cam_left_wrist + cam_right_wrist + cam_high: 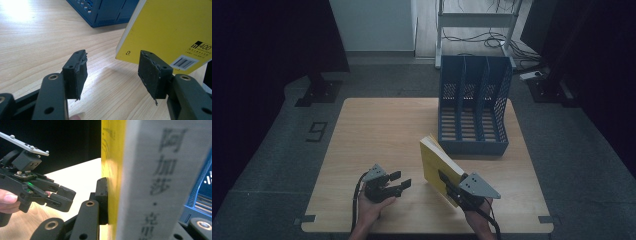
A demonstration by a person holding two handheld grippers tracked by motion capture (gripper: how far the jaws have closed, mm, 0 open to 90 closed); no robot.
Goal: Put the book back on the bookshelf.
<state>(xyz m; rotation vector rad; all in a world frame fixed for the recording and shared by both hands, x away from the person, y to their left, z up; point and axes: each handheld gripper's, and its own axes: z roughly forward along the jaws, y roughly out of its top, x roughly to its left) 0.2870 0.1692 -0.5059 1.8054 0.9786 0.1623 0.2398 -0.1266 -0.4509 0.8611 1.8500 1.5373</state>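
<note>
Your right hand-held gripper (pixel 451 186) is clamped on the yellow book (pixel 435 161), upright just before the blue file rack (pixel 474 107). Left hand-held gripper (pixel 112 72) gapes empty beside it. Grip looks near one edge; book may pivot and slip.

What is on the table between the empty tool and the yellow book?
Nothing: in the high view, only bare wooden table lies between the open left tool and the yellow book. The left gripper view shows the same bare wood.

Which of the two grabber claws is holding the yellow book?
The right gripper is clamped on the yellow book, holding it up off the table. The left gripper is open, with nothing between its jaws.
</note>
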